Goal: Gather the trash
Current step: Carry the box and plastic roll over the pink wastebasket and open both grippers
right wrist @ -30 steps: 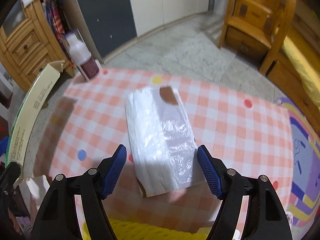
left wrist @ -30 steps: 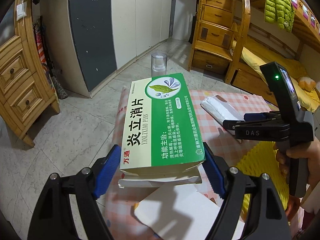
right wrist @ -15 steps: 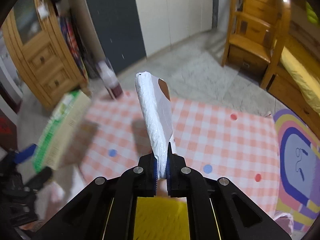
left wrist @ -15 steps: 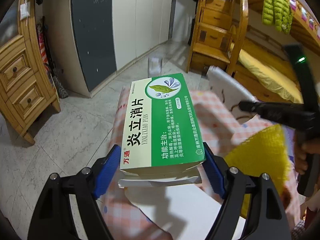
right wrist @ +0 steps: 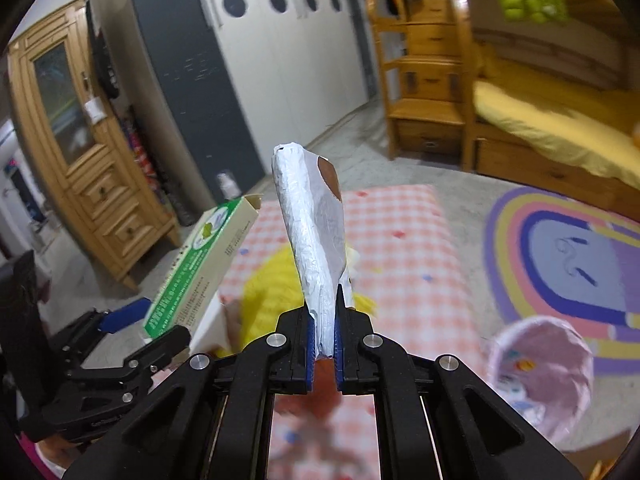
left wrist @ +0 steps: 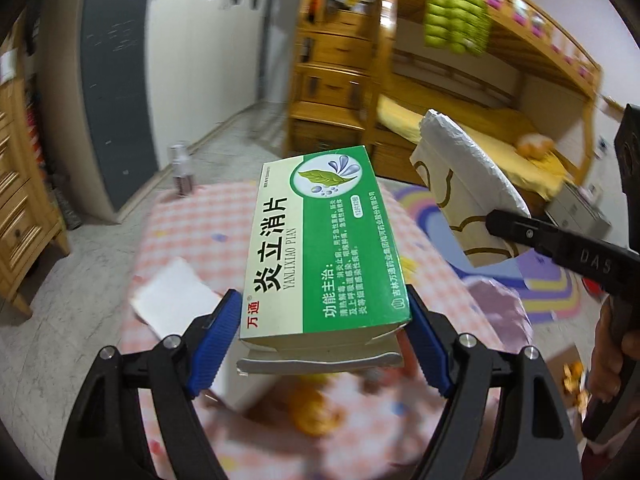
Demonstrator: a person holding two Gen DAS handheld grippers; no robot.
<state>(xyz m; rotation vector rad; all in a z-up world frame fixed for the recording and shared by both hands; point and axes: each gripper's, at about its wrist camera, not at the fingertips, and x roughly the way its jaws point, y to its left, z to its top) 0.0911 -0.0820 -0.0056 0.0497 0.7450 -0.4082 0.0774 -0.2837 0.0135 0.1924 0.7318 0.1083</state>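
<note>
My left gripper (left wrist: 320, 336) is shut on a green and white medicine box (left wrist: 320, 248), held flat above the pink checked table (left wrist: 176, 224). The box also shows in the right wrist view (right wrist: 196, 268). My right gripper (right wrist: 322, 340) is shut on a flat white paper bag (right wrist: 312, 232) that stands upright from the jaws. That bag shows in the left wrist view (left wrist: 468, 184), to the right of the box. A pink-lined trash bin (right wrist: 540, 376) stands on the floor at the lower right.
A white paper piece (left wrist: 172, 300) and an orange object (left wrist: 316, 412) lie on the table. A yellow mesh thing (right wrist: 272, 292) lies on it too. A small bottle (left wrist: 182, 172) stands at its far corner. A rainbow rug (right wrist: 568, 248), a wooden dresser (right wrist: 80, 152) and a bunk bed (right wrist: 540, 120) surround it.
Both grippers have lifted and swung right with their loads. The right one closed on the paper bag about a second ago and raised it off the table. The trash bin has come into view.
</note>
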